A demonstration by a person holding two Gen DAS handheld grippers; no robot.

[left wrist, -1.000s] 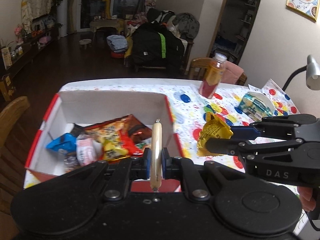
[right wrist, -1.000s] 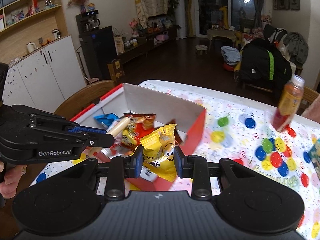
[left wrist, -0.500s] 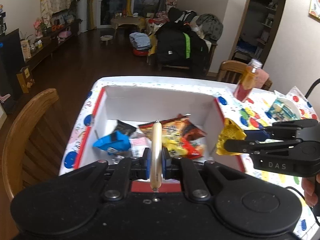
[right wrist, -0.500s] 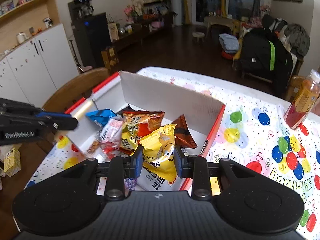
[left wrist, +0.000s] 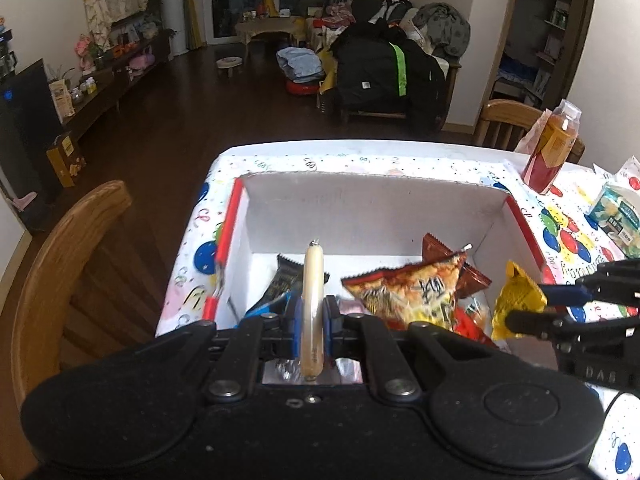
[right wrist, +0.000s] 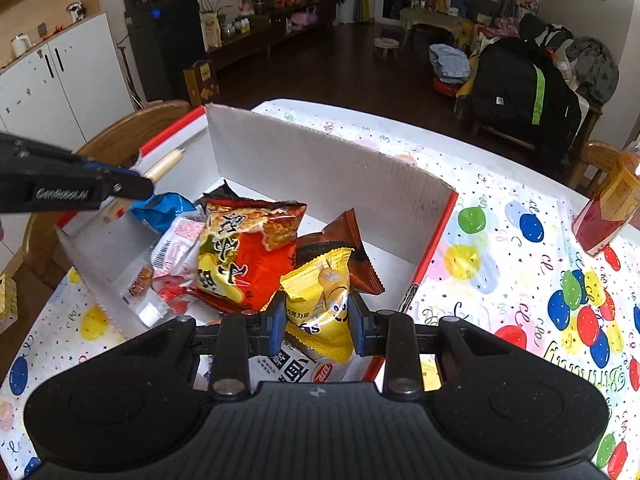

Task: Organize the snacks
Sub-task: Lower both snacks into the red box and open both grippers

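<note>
A white cardboard box (left wrist: 360, 208) (right wrist: 320, 168) with red edges sits on the balloon-print table and holds several snack packets, among them an orange chip bag (left wrist: 408, 292) (right wrist: 244, 252). My left gripper (left wrist: 311, 320) is shut on a pale sausage stick (left wrist: 312, 300) (right wrist: 162, 166), held over the box's left side. My right gripper (right wrist: 318, 320) is shut on a yellow candy packet (right wrist: 320, 304) (left wrist: 516, 300), held over the box's right part.
A wooden chair (left wrist: 60, 264) stands left of the table. An orange drink bottle (left wrist: 554, 148) (right wrist: 608, 204) and a tissue pack (left wrist: 616, 216) sit on the table to the right. A dark floor and living-room furniture lie beyond the far edge.
Both grippers have moved left and forward over the box, each still holding its snack. The box now fills more of both views.
</note>
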